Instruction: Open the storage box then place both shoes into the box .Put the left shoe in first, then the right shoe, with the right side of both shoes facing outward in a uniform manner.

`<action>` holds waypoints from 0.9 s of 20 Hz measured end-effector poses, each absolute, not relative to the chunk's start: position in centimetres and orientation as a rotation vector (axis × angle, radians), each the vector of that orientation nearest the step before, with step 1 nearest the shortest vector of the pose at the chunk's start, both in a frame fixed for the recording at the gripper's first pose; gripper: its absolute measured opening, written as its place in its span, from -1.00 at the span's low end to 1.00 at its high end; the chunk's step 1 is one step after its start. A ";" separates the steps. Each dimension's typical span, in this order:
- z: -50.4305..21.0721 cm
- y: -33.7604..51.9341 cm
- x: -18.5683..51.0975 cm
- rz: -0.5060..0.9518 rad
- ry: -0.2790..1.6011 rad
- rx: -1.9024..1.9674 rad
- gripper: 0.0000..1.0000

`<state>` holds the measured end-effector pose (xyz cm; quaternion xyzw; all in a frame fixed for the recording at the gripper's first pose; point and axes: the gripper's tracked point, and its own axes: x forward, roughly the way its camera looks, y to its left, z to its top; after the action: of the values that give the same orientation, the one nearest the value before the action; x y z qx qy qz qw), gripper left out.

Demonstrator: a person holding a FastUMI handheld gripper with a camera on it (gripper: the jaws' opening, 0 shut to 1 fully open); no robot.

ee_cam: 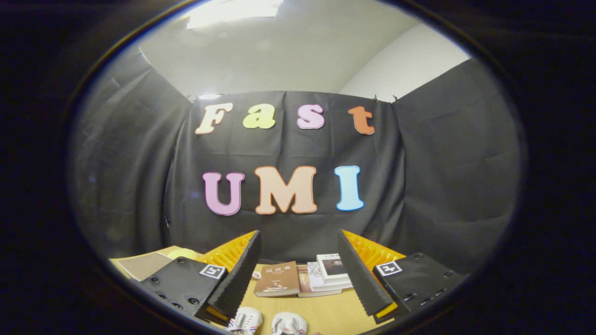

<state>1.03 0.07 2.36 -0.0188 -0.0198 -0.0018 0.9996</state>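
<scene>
two shoes (267, 322) lie between the hand-held gripper (298, 274) fingers, spread apart.

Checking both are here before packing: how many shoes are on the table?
2. The left-hand shoe lies by the near table edge, the right-hand shoe beside it, both between the open gripper fingers, nearer than the books. Parts are cut off.

a wooden table (326, 311) carries books (278, 279) and two shoes (267, 322).

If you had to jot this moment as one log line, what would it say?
gripper: open, holding nothing | shoes: on table, between the fingers, untouched | books: beyond, by the wall | stage: start
</scene>
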 end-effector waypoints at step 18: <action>-4.9 7.4 -0.6 0.233 0.176 0.250 1.00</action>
<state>-0.65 7.36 -4.88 0.1240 0.0874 0.1159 0.9816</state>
